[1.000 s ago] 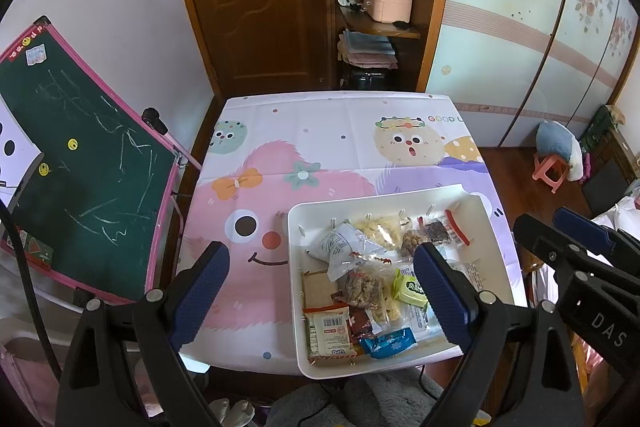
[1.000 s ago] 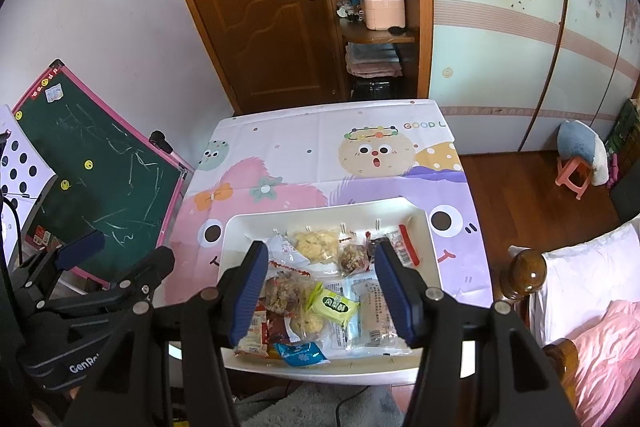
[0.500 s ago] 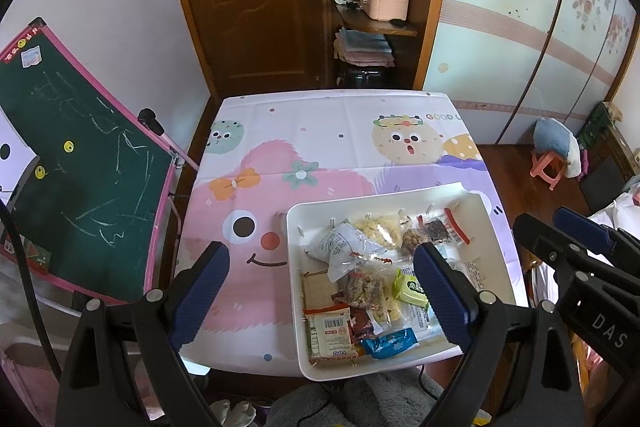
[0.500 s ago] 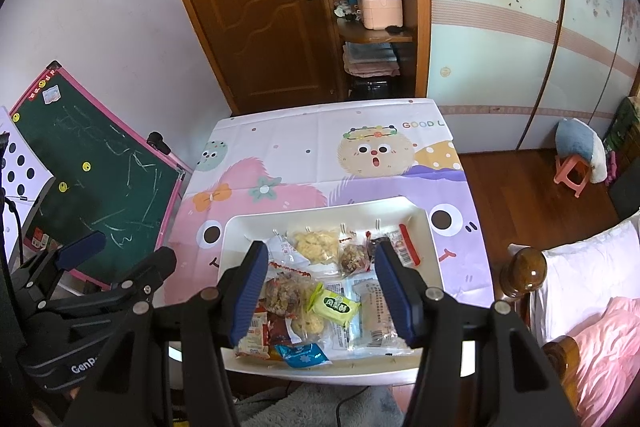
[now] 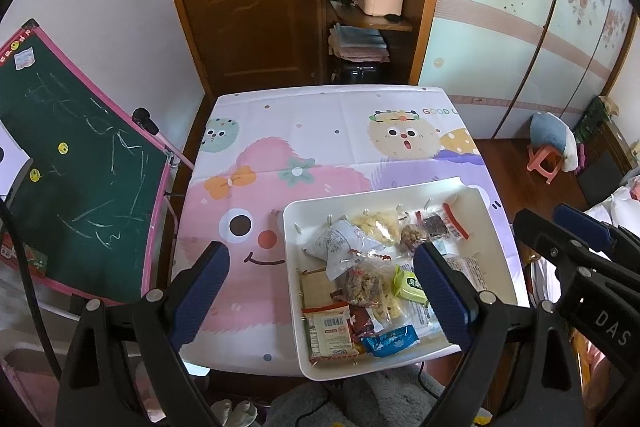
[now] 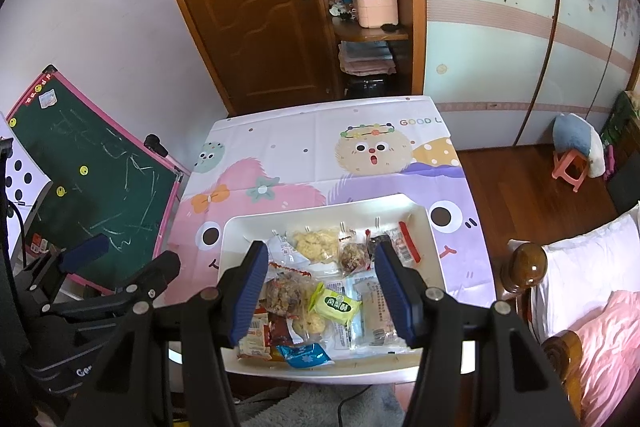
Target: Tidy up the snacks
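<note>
Above the bench (image 5: 320,131), 2 empty hand-held grippers, left (image 5: 320,291) spread wide, right (image 6: 320,289) parted less, over snacks (image 6: 316,283) heaped in white tray (image 6: 236,227) near front edge.

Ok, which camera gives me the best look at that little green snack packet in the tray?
The right wrist view: the green packet lies whole and unobstructed between the open right tongs, its label facing the camera. In the left wrist view, the packet is smaller, and the left tongs' blue pad covers its right edge.
</note>
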Demonstrator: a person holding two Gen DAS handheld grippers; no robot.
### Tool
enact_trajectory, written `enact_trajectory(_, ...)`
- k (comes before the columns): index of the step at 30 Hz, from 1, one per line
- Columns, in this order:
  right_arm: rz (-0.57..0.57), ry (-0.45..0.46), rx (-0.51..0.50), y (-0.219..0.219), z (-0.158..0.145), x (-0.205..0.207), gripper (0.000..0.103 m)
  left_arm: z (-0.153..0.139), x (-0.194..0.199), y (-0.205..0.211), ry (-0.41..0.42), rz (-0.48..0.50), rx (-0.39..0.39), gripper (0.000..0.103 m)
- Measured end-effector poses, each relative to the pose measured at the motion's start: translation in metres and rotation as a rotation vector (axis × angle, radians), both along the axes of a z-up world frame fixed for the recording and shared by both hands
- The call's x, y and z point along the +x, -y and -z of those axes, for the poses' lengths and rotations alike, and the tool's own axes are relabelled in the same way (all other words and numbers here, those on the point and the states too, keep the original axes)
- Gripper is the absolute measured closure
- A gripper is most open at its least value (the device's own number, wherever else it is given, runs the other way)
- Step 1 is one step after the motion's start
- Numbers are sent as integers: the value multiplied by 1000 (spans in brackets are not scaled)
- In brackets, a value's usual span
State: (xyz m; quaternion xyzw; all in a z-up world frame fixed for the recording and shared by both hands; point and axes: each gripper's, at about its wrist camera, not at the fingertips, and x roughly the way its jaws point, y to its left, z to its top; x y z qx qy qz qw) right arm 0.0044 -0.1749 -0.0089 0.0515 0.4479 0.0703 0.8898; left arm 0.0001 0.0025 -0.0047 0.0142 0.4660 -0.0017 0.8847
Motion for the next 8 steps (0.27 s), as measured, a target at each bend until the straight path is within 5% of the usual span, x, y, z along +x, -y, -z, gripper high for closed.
enact_trajectory(8, 2, -3, 1, 1, 2, -1, 47, 5, -1, 2, -15, 17, 2, 10)
